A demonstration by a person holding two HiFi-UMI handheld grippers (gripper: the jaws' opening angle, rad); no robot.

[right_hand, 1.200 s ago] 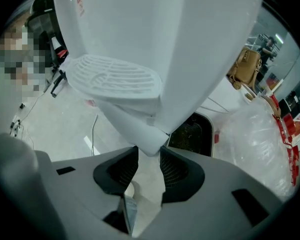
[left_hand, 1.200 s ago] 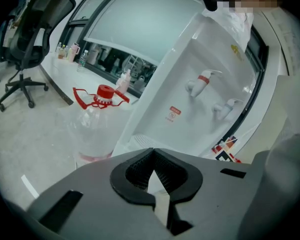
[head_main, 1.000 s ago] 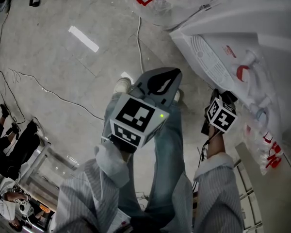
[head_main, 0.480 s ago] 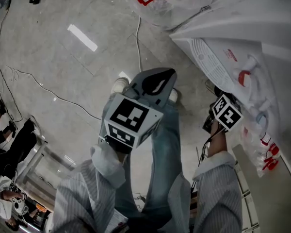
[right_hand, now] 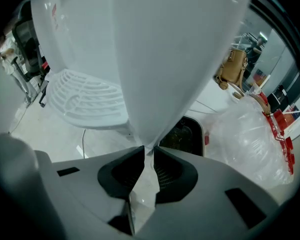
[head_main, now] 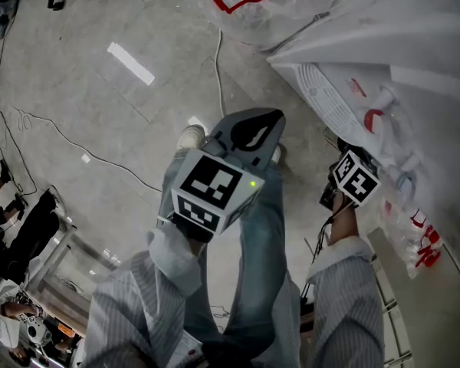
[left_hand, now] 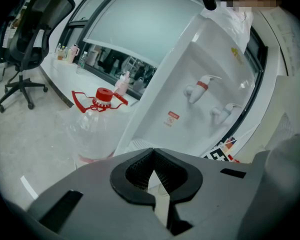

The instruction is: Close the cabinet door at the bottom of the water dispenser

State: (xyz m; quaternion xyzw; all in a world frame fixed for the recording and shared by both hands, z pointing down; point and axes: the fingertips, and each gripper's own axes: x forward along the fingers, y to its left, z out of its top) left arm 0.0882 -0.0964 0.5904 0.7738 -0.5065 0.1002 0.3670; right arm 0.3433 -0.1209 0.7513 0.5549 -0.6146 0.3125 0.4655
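1. Head view: left gripper (head_main: 253, 129) is hovering with jaws meeting, empty, left of the water dispenser (head_main: 333, 102).
2. Right gripper (right_hand: 146, 151), jaws just having been closing, is pinching the cabinet door (right_hand: 165, 59) edge, at the dispenser on the right.

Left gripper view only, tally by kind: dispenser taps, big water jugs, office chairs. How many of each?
Taps on the water dispenser: 2 (red-banded tap, second tap)
Water jug, clear with red cap: 1
Office chair: 1
Total: 4
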